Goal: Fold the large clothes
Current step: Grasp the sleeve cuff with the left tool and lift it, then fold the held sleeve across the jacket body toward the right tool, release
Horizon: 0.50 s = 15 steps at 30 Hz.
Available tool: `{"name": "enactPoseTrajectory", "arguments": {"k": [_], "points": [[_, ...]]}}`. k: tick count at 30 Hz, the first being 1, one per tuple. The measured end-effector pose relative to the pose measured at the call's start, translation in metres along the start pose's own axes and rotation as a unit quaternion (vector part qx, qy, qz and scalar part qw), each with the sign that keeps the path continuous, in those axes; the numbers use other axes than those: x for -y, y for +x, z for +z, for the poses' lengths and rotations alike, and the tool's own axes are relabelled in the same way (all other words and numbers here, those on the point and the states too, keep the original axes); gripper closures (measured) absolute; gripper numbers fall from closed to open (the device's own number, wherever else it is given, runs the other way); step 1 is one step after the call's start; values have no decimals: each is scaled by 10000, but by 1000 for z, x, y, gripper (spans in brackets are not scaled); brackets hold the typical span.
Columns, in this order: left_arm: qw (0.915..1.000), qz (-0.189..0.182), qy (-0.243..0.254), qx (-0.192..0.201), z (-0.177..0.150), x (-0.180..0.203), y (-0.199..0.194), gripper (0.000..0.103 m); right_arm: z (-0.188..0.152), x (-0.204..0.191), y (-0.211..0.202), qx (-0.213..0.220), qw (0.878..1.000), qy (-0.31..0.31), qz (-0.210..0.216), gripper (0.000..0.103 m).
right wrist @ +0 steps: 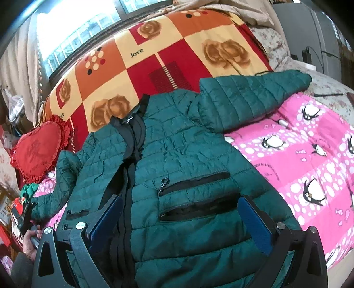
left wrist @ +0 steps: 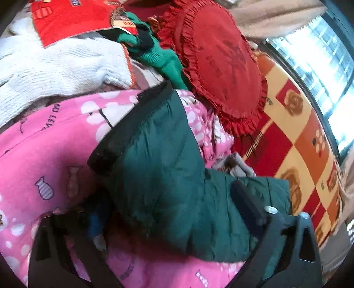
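A dark green quilted jacket (right wrist: 181,155) lies front up on a pink penguin blanket (right wrist: 309,159), zip closed, its far sleeve (right wrist: 250,95) stretched to the right. My right gripper (right wrist: 181,221) stands open over the jacket's lower front, with one blue pad on each side of the pocket. The near sleeve (left wrist: 168,168), with its black cuff (left wrist: 132,124), runs between the fingers of my left gripper (left wrist: 163,199). Those jaws stand apart with the puffy fabric between them, and I see no firm pinch. In the right wrist view a hand (right wrist: 31,241) holds the left gripper (right wrist: 24,215) at that sleeve's end.
A red frilled heart cushion (left wrist: 223,66) lies just beyond the cuff on a red, orange and cream checked blanket (right wrist: 141,55). White knitwear (left wrist: 62,66), a green garment (left wrist: 159,57) and a red cloth (left wrist: 73,20) are piled to the left. A window (left wrist: 327,73) runs behind the bed.
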<state>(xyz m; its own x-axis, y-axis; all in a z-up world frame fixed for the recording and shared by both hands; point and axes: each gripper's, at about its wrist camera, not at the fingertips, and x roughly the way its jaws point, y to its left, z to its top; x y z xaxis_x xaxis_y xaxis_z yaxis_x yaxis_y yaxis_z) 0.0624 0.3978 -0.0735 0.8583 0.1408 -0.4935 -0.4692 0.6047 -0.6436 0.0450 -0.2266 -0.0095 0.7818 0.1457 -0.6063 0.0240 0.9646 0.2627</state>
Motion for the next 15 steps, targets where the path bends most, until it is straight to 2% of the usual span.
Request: {"name": "enactPoseTrajectory", "arguments": {"k": [1, 2, 4, 5, 7, 10, 13, 15], "points": [[9999, 86, -98, -43, 2, -2, 2, 55, 0, -1, 0, 1, 10000, -27, -11, 0], [9994, 172, -266, -110, 5, -6, 3, 66, -1, -3, 0, 1, 10000, -56, -16, 0], [9987, 158, -478, -105, 9, -12, 3, 78, -1, -6, 0, -2, 9999, -126, -41, 0], [9989, 193, -414, -108, 10, -11, 0, 83, -1, -7, 0, 3, 9999, -153, -52, 0], [9995, 248, -180, -26, 13, -5, -8, 89, -1, -7, 0, -3, 9998, -162, -66, 0], [9984, 486, 25, 273, 26, 1, -35, 90, -1, -6, 0, 8, 9999, -136, -82, 0], [9940, 845, 26, 698, 48, -2, -65, 90, 0, -5, -1, 37, 9999, -118, -95, 0], [9923, 927, -41, 814, 61, -3, -79, 90, 0, -5, -2, 49, 9998, -135, -107, 0]]}}
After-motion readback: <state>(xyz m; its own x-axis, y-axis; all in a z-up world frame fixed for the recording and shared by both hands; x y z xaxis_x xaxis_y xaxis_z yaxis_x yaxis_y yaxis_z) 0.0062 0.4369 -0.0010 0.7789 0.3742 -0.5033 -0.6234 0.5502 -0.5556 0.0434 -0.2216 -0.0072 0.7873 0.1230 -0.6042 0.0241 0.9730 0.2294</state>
